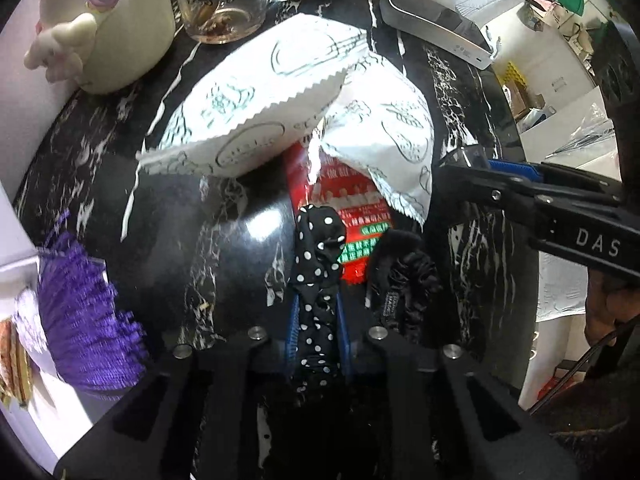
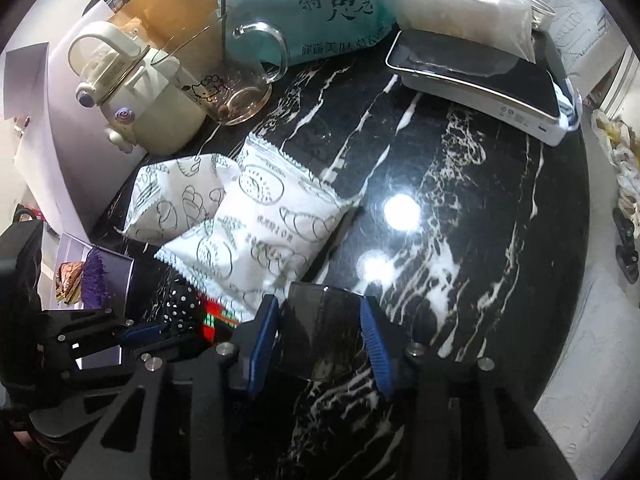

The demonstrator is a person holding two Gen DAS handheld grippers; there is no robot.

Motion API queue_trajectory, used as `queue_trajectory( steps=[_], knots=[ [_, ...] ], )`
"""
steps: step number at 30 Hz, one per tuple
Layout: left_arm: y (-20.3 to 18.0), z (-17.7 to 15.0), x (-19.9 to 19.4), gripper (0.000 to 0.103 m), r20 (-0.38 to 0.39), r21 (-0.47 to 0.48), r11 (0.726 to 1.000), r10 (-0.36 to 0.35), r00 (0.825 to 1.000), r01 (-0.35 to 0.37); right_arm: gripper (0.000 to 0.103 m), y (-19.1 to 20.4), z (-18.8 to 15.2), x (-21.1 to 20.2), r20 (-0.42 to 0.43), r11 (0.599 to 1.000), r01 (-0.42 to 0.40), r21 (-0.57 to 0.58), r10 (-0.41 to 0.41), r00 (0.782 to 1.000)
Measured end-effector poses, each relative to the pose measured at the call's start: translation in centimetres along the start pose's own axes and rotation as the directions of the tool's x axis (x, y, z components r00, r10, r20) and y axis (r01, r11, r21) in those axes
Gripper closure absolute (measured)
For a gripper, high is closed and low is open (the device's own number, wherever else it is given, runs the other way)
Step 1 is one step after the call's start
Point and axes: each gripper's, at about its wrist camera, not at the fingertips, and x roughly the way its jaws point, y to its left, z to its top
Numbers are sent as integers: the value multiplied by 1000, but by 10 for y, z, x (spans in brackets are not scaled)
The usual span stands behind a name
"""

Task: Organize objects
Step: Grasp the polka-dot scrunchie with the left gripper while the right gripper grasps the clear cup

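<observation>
Polka-dot scrunchie (image 1: 318, 280) is soft, light, will flop and stretch, so pinch the bunched middle; black cloth with white dots. Left gripper (image 1: 318, 344) is clamped on it, holding it over the red packet (image 1: 352, 216) on the marble table (image 1: 224, 232). Right gripper (image 2: 320, 332) jaws closed around a dark translucent cup (image 2: 320, 332), rigid, slippery

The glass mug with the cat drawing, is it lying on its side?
No, the glass mug stands upright on the black marble table, beside the cream kettle.

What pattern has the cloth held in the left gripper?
Black cloth with white polka dots, clearest in the left wrist view.
</observation>
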Motion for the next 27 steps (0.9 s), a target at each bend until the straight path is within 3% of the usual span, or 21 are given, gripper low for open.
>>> queue_trajectory(
  steps=[11,27],
  knots=[
    [-11,-14,-15,88,-15,-6,1000,11,1000,-11,63,0,-29,-17,4,999,-21,-48,21,1000],
    [-47,-41,-39,88,0,84,996,24,1000,-24,66,-1,-72,-25,-55,998,-38,-42,35,998]
  ],
)
